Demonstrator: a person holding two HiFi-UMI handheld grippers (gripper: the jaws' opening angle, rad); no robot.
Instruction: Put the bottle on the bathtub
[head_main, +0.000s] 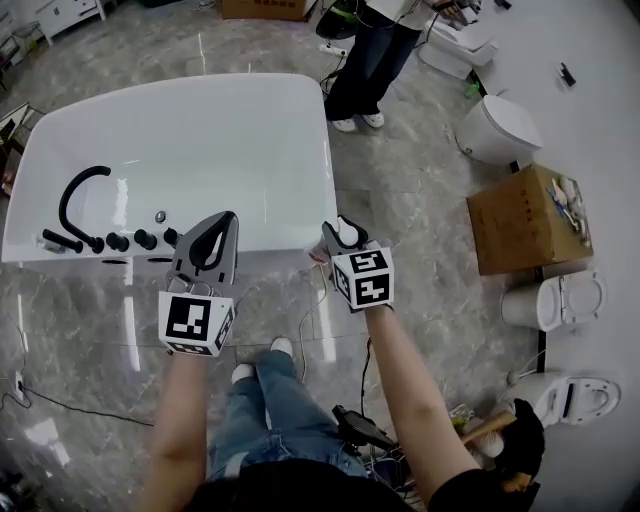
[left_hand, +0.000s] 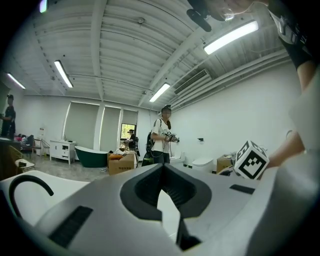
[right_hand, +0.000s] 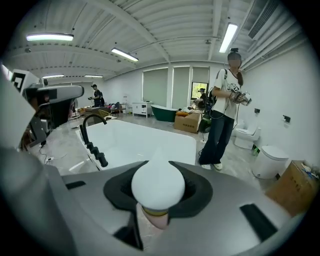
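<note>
Bottle in the right claw, tub rim just ahead.
The right gripper (head_main: 342, 238) is clamped round a white-capped bottle (right_hand: 158, 187), whose long axis runs along the jaws with the cap leading. The white bathtub (head_main: 290, 110) lies straight ahead of that claw, its near right corner just beyond the tips. The left gripper (head_main: 218, 232), jaws together on nothing, hangs over the same rim beside the black taps (head_main: 130, 240).
</note>
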